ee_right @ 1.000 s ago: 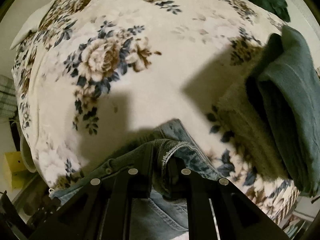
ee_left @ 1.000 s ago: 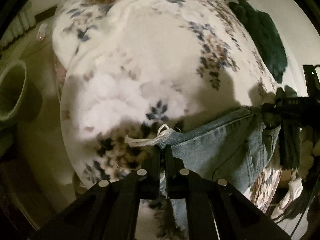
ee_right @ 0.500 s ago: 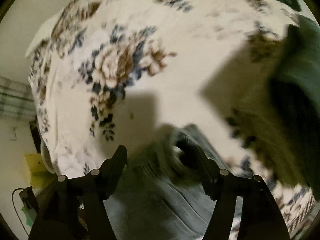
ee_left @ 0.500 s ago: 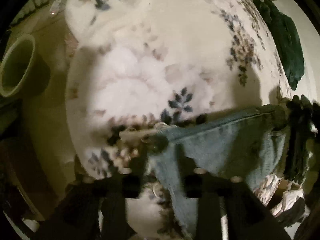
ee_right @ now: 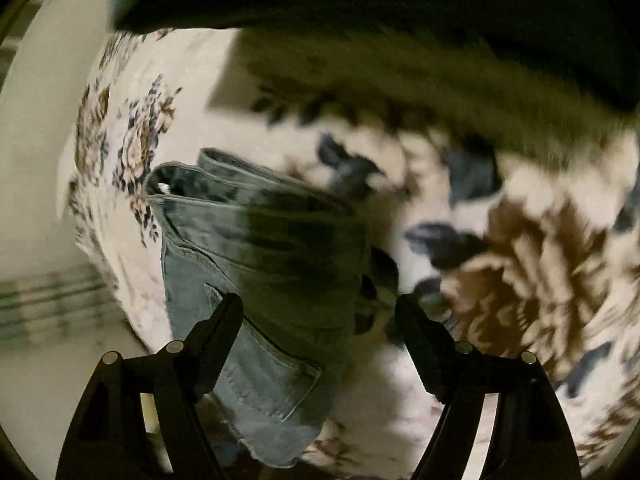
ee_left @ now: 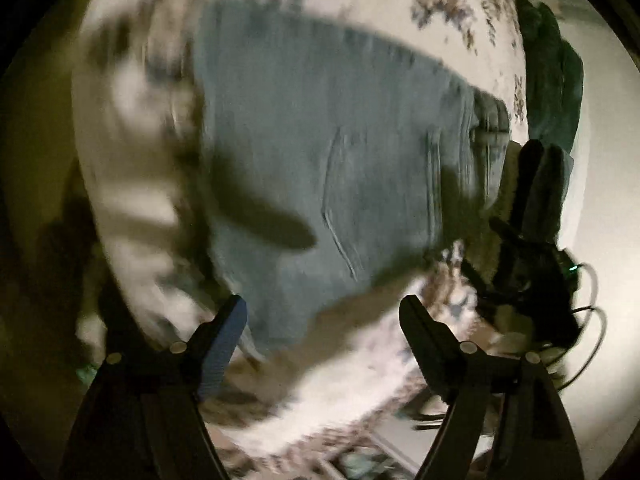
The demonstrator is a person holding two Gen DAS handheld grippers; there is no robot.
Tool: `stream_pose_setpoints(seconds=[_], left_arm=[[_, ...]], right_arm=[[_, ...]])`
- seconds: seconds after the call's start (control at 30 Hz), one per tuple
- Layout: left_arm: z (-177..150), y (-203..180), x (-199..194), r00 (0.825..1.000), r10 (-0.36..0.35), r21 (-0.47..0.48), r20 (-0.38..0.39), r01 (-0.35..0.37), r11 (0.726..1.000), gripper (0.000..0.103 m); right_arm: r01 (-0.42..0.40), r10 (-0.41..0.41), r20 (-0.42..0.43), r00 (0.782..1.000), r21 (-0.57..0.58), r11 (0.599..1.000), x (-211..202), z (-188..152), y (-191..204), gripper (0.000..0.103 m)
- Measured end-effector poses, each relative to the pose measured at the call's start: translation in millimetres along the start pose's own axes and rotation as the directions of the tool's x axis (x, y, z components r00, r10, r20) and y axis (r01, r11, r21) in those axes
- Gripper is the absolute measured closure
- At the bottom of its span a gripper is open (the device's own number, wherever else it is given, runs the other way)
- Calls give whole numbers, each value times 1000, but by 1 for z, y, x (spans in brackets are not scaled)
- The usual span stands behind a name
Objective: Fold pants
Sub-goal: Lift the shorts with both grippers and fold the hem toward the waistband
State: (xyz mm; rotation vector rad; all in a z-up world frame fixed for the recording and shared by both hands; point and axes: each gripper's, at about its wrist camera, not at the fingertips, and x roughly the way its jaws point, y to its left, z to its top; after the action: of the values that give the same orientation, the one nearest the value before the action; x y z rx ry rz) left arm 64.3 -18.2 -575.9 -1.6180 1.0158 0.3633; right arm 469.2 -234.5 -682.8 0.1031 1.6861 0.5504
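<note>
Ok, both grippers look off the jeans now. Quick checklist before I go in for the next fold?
1. Left gripper free of cloth: ok, jaws wide apart, nothing between them.
2. Right gripper free of cloth: ok, open above the jeans.
3. Jeans resting on the floral blanket: ok, lying on it in both views.
4. Jeans flat, edges lined up: cannot tell, both views are motion-blurred; waistband layers look bunched.
5. Green garment apart from the jeans: ok in the left wrist view.
6. Right gripper's cable off the fabric: cannot tell.
</note>
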Motion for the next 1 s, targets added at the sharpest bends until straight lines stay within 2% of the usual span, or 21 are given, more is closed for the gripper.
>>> stream_pose_setpoints(seconds=[0.17, 0.27, 0.37, 0.47, 0.6, 0.73, 0.8, 0.93, 0.97, 1.0], left_arm=[[-20, 10, 24, 994, -105, -177, 13, 106, 979, 26], [-19, 17, 38, 989, -146, -284, 32, 149, 947, 26], [-25, 24, 34, 979, -202, -398, 18, 192, 897, 26], [-42, 19, 17, 973, -228, -404, 33, 221, 887, 26], [-43, 22, 39, 968, -246, -437, 55, 245, 866, 26], [-28, 40, 65, 951, -279, -507, 134, 307, 805, 26], [-23, 49, 70, 949, -270, -537, 164, 316, 782, 26], [-27, 67, 76, 932, -296, -631, 212, 361, 687, 26], [-28, 72, 77, 926, -302, -660, 228, 374, 651, 26], [-28, 75, 76, 922, -304, -677, 238, 382, 629, 26]], right_arm=[[-129, 129, -52, 990, -2, 992, 25, -3, -22, 22], [-165, 163, -61, 985, -38, 985, 39, 3, -20, 22], [-159, 155, -69, 985, -50, 986, 51, 12, -16, 23], [-155, 150, -75, 986, -75, 985, 57, 20, -6, 25], [-144, 135, -84, 987, -105, 984, 62, 26, 6, 27], [-129, 117, -92, 989, -129, 983, 63, 30, 12, 28], [-132, 119, -98, 988, -137, 982, 63, 31, 11, 28], [-157, 145, -97, 985, -136, 978, 63, 31, 4, 31], [-164, 153, -92, 984, -135, 977, 62, 30, 2, 32], [-169, 158, -87, 984, -134, 977, 62, 30, -1, 33]])
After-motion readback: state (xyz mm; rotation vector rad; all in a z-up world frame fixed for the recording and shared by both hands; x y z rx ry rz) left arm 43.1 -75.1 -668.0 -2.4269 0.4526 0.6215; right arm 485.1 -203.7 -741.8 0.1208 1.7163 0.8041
